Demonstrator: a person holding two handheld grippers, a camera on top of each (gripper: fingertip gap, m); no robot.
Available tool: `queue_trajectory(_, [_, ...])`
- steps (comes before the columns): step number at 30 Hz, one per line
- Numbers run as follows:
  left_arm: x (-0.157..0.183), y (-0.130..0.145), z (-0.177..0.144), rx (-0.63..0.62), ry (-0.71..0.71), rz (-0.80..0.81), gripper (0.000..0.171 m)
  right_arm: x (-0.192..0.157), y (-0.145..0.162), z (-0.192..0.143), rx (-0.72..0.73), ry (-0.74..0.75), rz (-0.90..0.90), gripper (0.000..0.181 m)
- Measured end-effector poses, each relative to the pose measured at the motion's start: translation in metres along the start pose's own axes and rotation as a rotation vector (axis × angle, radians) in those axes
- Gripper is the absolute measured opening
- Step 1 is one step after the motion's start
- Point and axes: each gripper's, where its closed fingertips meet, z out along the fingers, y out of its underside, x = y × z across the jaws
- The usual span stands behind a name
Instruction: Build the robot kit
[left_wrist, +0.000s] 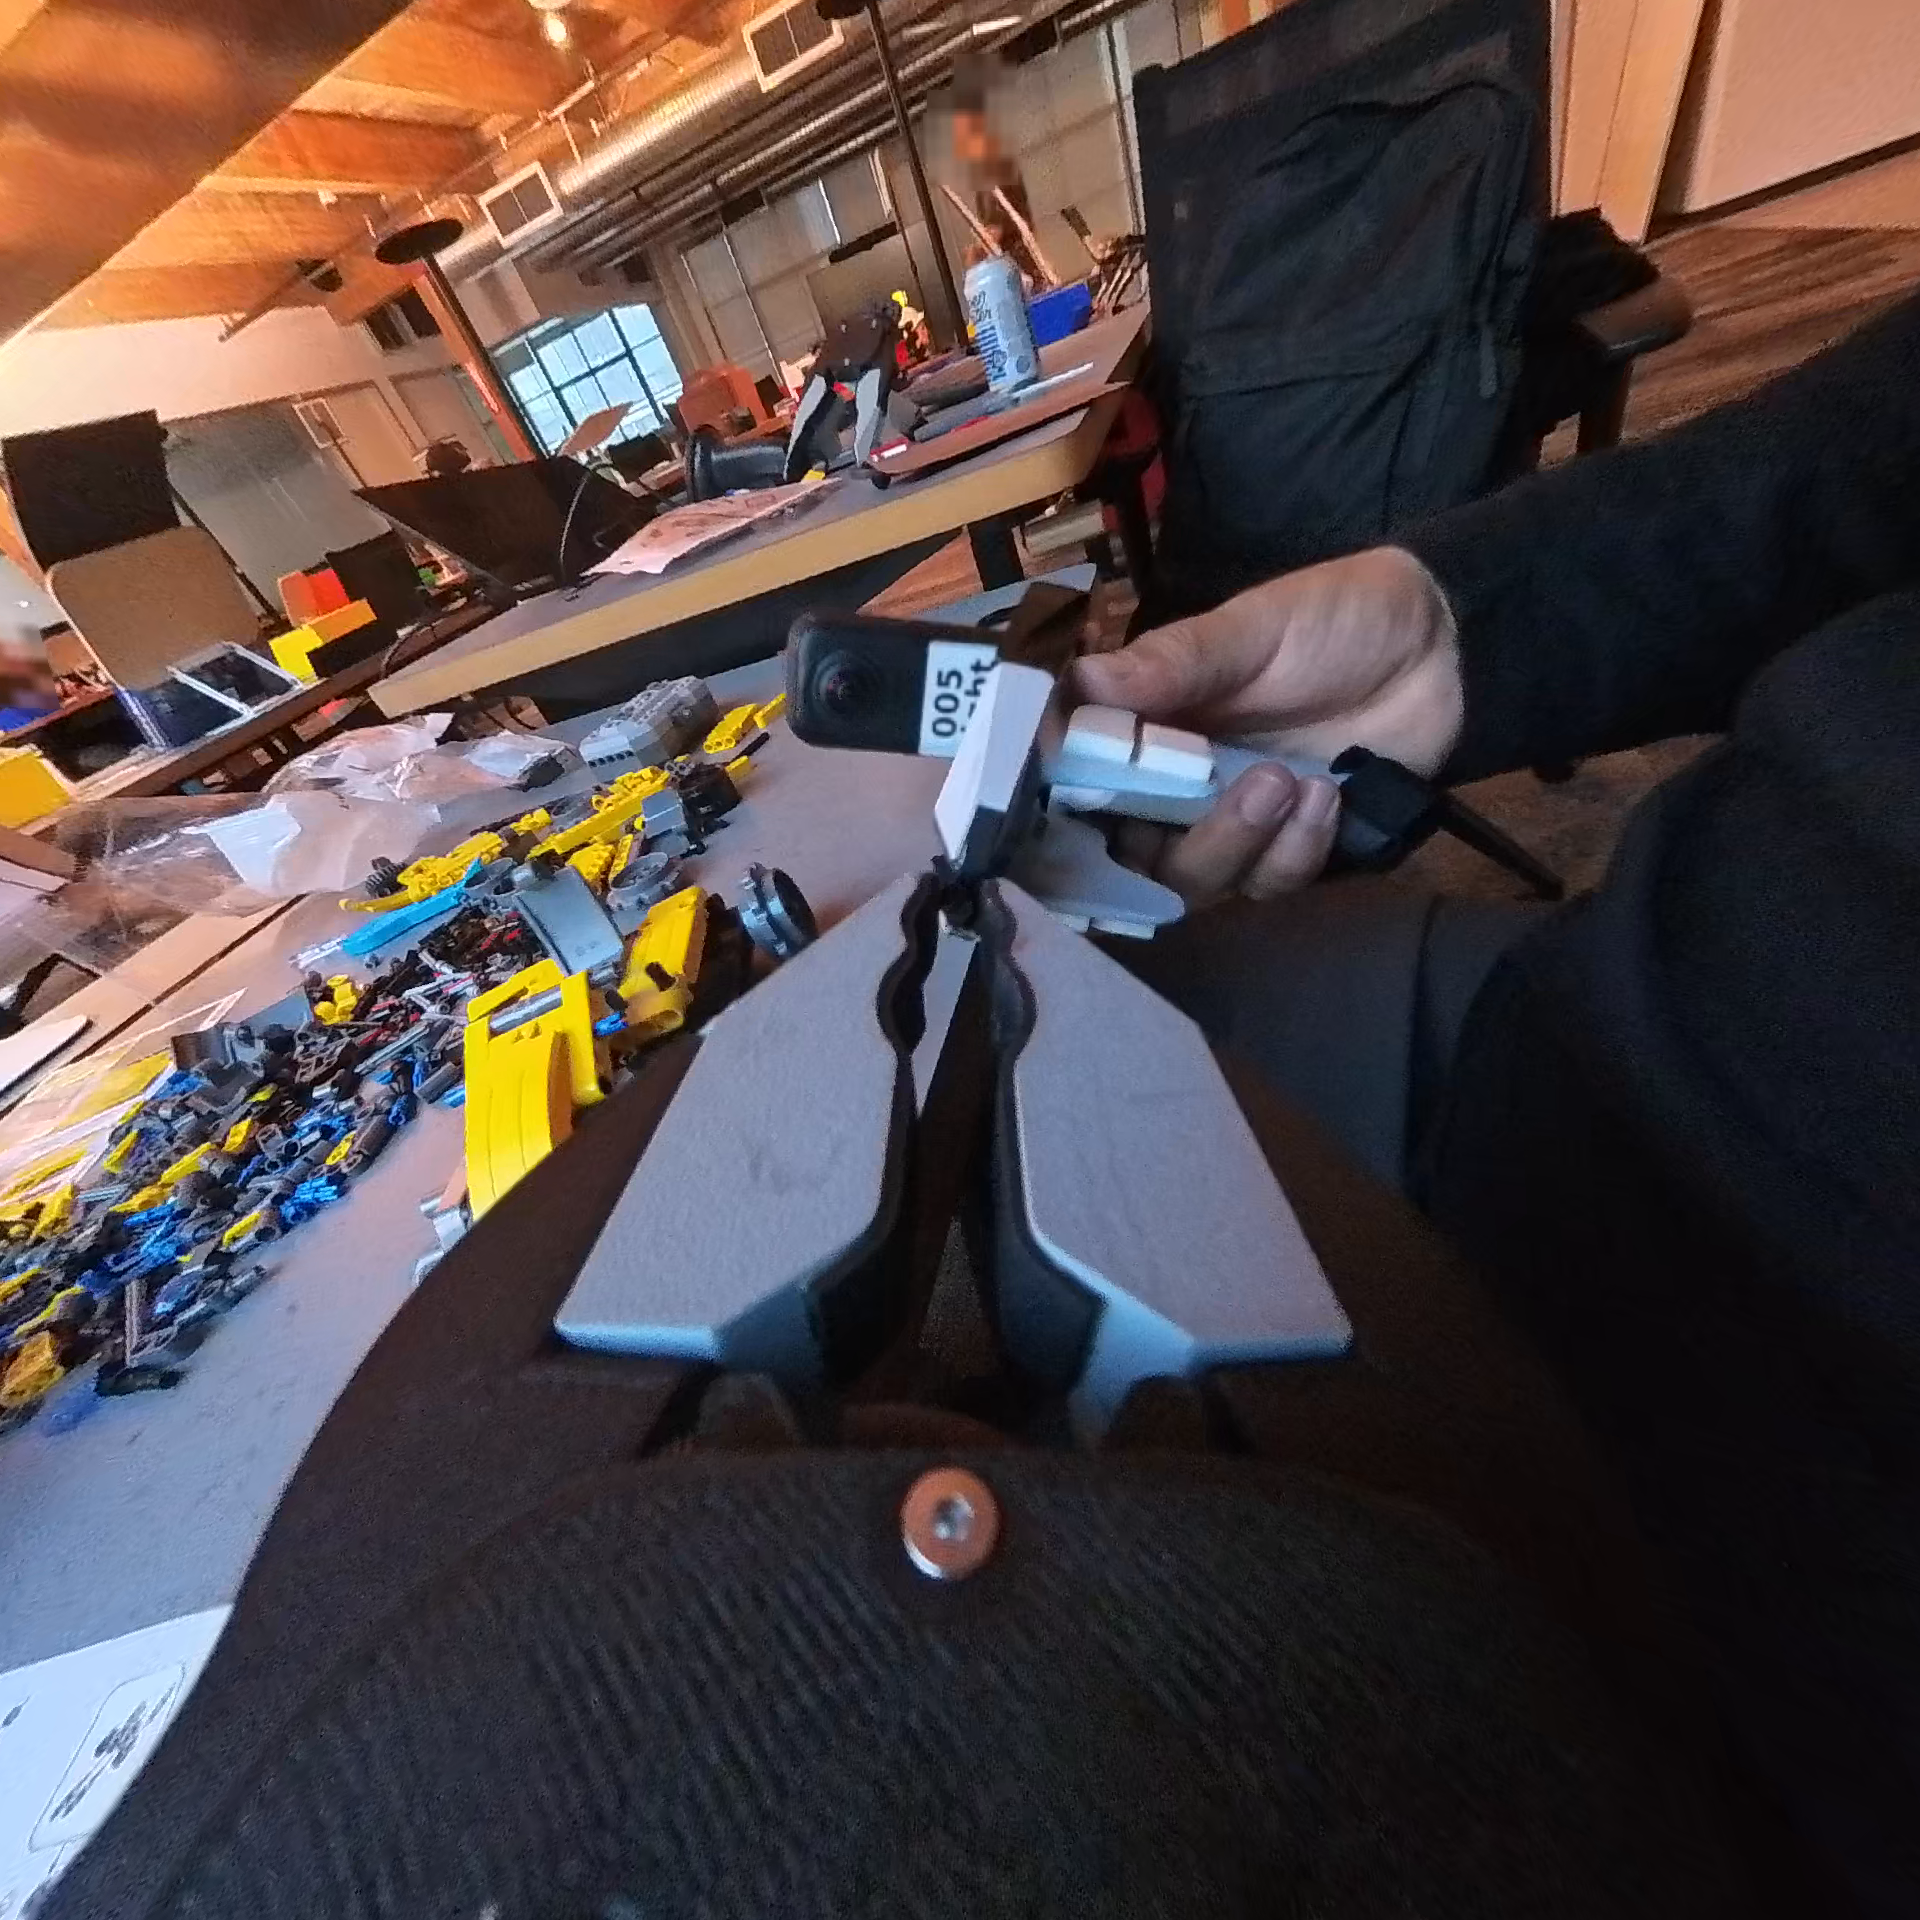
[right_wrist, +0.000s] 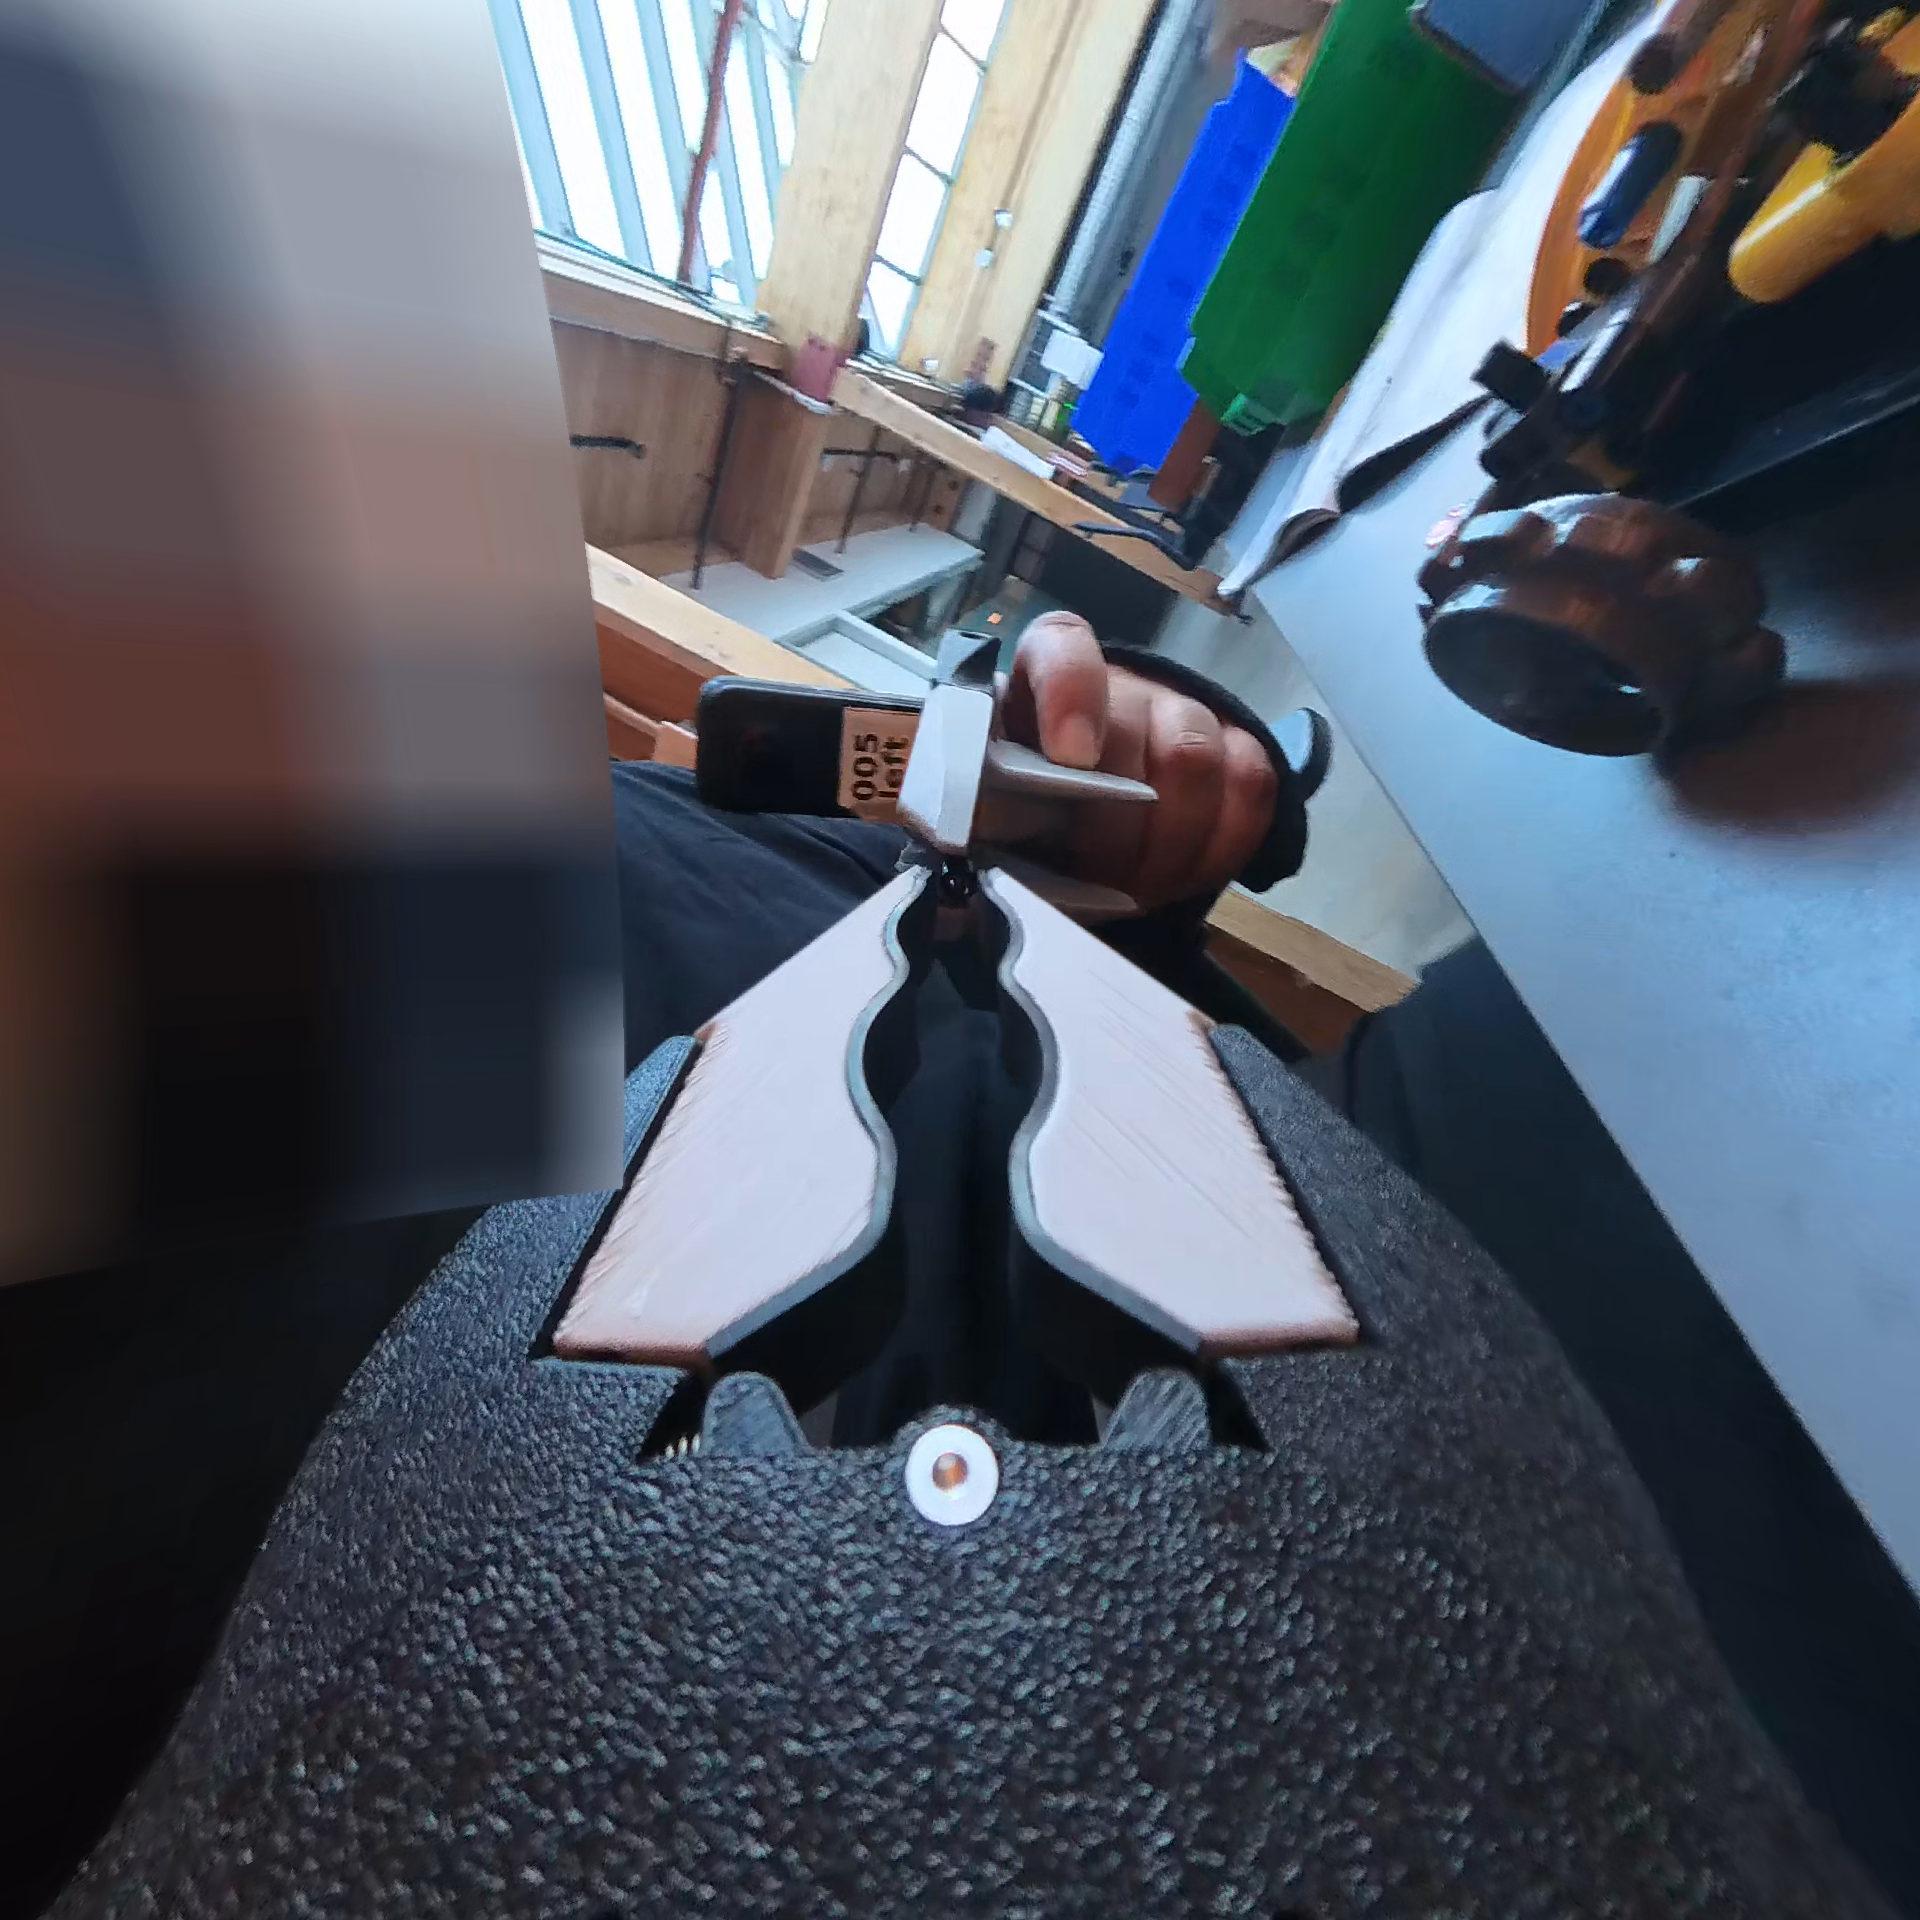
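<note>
Two grippers, entered together: they face one another tip to tip above the person's dark-clothed lap, just off the edge of the bench (left_wrist: 260, 1455). Item one, the left gripper (left_wrist: 954, 902): jaws drawn in to a narrow gap, their tips closing on a small dark piece (left_wrist: 958, 916); we judge it pinched there, though it is too small to name. Item two, the right gripper (right_wrist: 953, 881): jaws set a little wider, tips lying either side of that same piece; we cannot tell whether they press on it or merely flank it. Each tool is carried in a bare hand, the right hand (left_wrist: 1278, 717) and the left hand (right_wrist: 1153, 769), and each bears a small black camera (left_wrist: 842, 681) with a pale label. Nearby on the bench we list a heap of yellow, blue and black building parts (left_wrist: 312, 1091), crumpled clear bags (left_wrist: 343, 800), and, on the right gripper's side, a dark tyre (right_wrist: 1590, 634).
</note>
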Motion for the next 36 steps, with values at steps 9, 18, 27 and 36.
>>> queue_trajectory(9, [0.001,-0.002,0.0,0.02,0.001,0.0,0.004,-0.001,0.0,0.001,0.01,0.011,-0.013,0.007])
queue_trajectory(18, [0.0,0.002,0.001,0.014,0.003,-0.08,0.013,0.006,-0.005,-0.002,0.034,0.199,-0.242,0.006])
queue_trajectory(27, [-0.016,0.014,-0.002,-0.015,-0.019,-0.188,0.026,0.028,-0.023,-0.031,-0.276,0.959,-0.831,0.007])
queue_trajectory(36, [-0.009,0.033,0.017,-0.153,-0.047,-0.227,0.028,0.022,-0.025,-0.056,-0.397,1.147,-0.999,0.007])
